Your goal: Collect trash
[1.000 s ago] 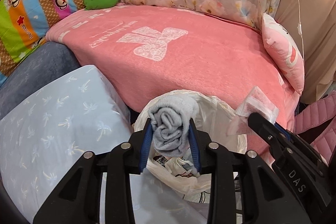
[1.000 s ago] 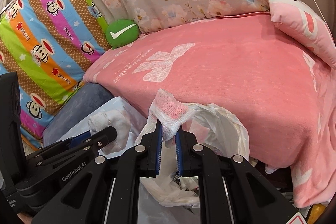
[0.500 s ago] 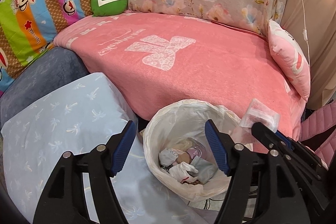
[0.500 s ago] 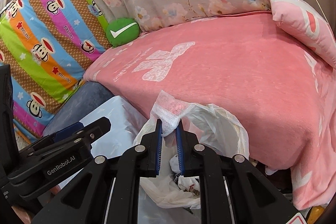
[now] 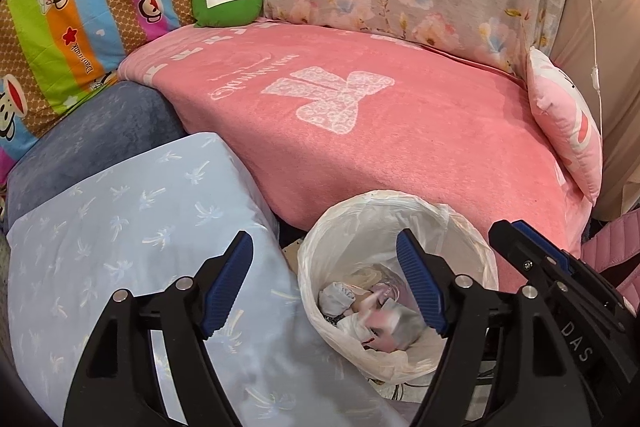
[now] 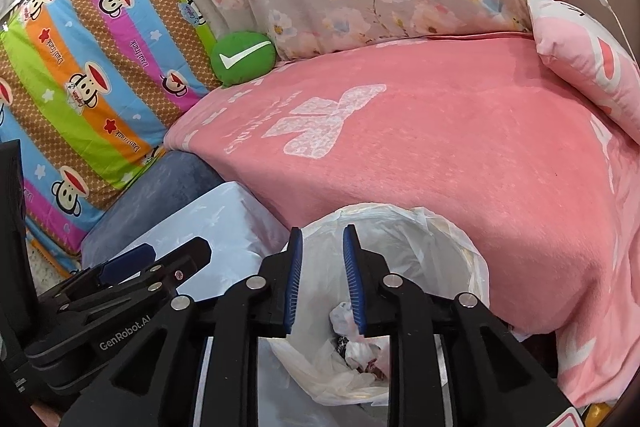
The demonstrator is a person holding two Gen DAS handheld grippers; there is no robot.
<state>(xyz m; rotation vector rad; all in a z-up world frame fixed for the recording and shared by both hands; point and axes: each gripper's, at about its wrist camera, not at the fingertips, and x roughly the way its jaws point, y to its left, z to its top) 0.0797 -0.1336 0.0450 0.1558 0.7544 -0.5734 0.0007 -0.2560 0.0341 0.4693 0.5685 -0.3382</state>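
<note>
1. Right now the left gripper (image 5: 325, 281), black with blue ribbed pads, hangs over the near-left edge of the round bin lined with a thin white plastic bag (image 5: 320, 251); its jaws are spread wide and opening further, with nothing between them.
2. Inside the lined bin lies the collected trash: a crumpled grey-white wad (image 5: 337, 298) and a blurred pale pink-and-white piece (image 5: 380, 319) beside it, on other scraps.
3. At the same bin the right gripper (image 6: 322, 281), of the same black-and-blue make, points down over the near rim; its jaws are parted only a little and opening, and no item sits between the pads.
4. From the right wrist view, crumpled white scraps (image 6: 362, 345) show at the bottom of the bag (image 6: 452, 243).
5. Beyond the bin, a pink fleece blanket with a white bow print (image 5: 400, 131) covers the sofa seat, touching the bin's far side.
6. Left of the bin rests a pale blue cushion with small white palm motifs (image 5: 132, 223).
7. Further back sits a round green cushion bearing a white tick (image 5: 227, 1).
</note>
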